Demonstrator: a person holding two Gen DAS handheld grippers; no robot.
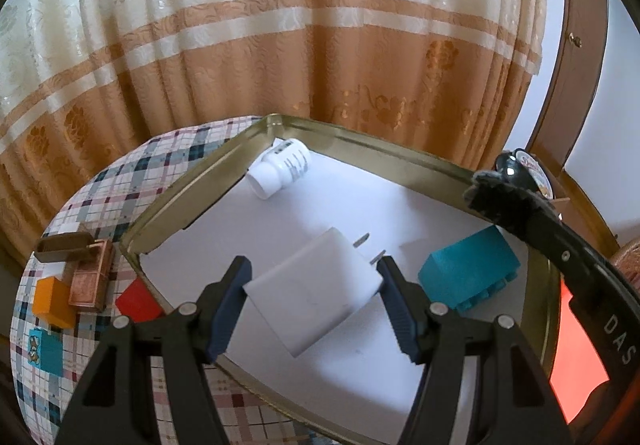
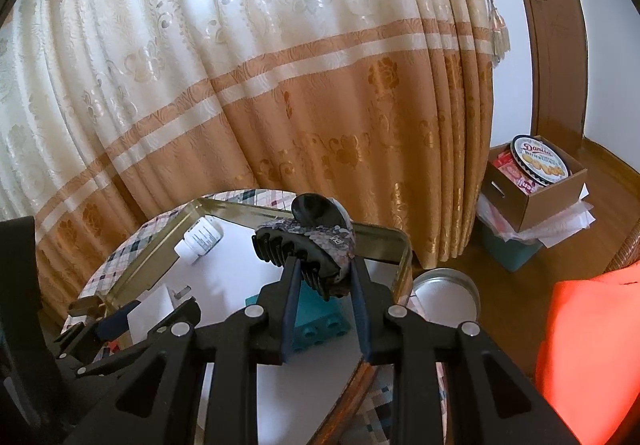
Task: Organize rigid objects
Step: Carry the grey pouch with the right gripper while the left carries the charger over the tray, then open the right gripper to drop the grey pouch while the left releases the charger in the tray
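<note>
My left gripper (image 1: 314, 273) is shut on a white plug charger (image 1: 316, 293), held tilted over the white floor of an open gold tin (image 1: 192, 213). Inside the tin a white pill bottle (image 1: 280, 169) lies in the far corner and a teal block (image 1: 468, 269) sits at the right. My right gripper (image 2: 325, 265) is shut on a black hair claw clip (image 2: 316, 241), above the tin's right side and over the teal block (image 2: 316, 325). The clip (image 1: 500, 201) also shows at the right of the left wrist view.
Left of the tin, on the checked tablecloth (image 1: 120, 181), lie an orange block (image 1: 50, 301), a red block (image 1: 138, 299), a teal picture block (image 1: 44, 351) and a copper box (image 1: 90, 281). A round lid (image 2: 446, 293) and a cardboard box (image 2: 532, 201) are on the floor to the right.
</note>
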